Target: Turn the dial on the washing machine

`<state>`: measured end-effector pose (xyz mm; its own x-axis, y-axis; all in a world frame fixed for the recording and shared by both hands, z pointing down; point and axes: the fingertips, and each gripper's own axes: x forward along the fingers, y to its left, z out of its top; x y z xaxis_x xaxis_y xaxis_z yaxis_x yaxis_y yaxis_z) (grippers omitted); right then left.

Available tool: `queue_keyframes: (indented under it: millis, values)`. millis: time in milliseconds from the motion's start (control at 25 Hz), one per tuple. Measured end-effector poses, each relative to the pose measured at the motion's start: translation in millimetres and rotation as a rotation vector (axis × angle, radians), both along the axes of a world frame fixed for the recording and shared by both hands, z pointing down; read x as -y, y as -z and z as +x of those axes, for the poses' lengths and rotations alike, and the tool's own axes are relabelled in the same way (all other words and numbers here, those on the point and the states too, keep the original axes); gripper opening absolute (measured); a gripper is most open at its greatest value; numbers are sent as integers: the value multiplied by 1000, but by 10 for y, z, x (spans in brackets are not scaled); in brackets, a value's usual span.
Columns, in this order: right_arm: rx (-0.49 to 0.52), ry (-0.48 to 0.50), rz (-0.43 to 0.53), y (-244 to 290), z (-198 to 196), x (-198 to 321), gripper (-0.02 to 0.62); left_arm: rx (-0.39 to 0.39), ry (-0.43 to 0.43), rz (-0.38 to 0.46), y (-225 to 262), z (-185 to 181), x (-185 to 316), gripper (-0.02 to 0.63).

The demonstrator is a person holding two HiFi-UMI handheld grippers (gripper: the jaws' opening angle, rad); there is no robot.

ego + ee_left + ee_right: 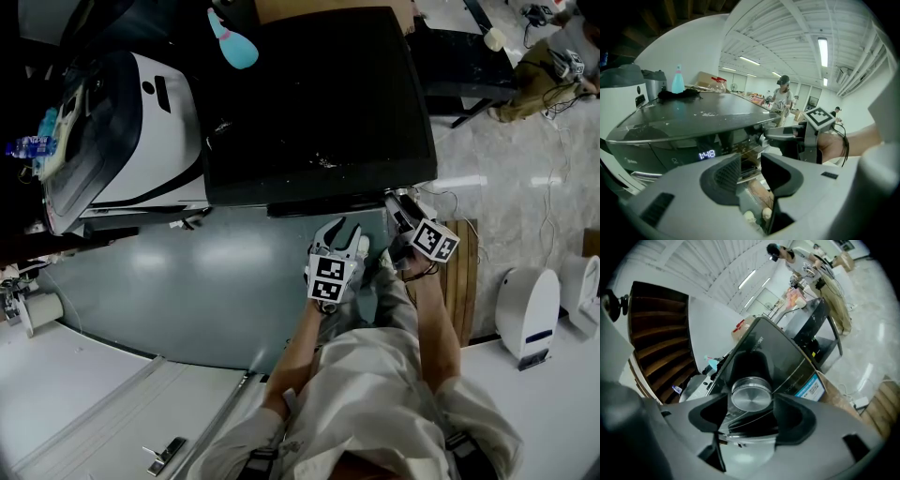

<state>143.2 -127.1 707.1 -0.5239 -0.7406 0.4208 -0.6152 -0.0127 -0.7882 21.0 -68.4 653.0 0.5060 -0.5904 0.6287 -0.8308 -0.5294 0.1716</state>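
the silver dial (751, 393) sits on the front panel of the washing machine (319, 103), just under the edge of its dark glossy lid, and the right gripper (751, 404) is clamped on it: one grey jaw presses each side of the dial's rim, the flat brushed face showing between them. the left gripper (751, 165) hangs just beside it at the same front panel, jaws parted by a narrow gap with nothing in it; through the gap only the panel shows, and the right gripper with its marker cube (820, 117) is close on that view's right. a lit display (707, 154) on the panel reads "1:48". a blue and white label (809, 389) is stuck low on the machine's front, its print too small to read. a teal bottle (232, 42) stands at the back of the lid. a white appliance (141, 131) stands against the machine's left side, and a slatted wooden board (464, 272) lies on the floor to the right.
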Motion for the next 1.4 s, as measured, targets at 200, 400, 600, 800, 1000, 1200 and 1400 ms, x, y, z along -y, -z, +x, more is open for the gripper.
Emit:
queue_keyframes:
  millis: [200,400,600,800,1000,1200,1400]
  values:
    - [-182,88,45,29,-36,4,314,3,12,1,-12,-59,19,140]
    - [-345,126,72,58,-42,13,314,2,11,0,-11,-71,13,140]
    - [-503,167,91,45,-48,18,314,3,9,0,-21,-74,5,140]
    - [-678,200,108,34,-39,19,314,6,11,-3,-31,-99,-1,140]
    - [-773,220,123,34,-50,31,314,7,14,-4,-46,-113,-10,138]
    - [-827,230,122,57,-79,34,279,6,16,-6,-36,-139,-15,138]
    - [-787,209,111,41,-73,31,270,8,18,-6,-46,-153,-23,138]
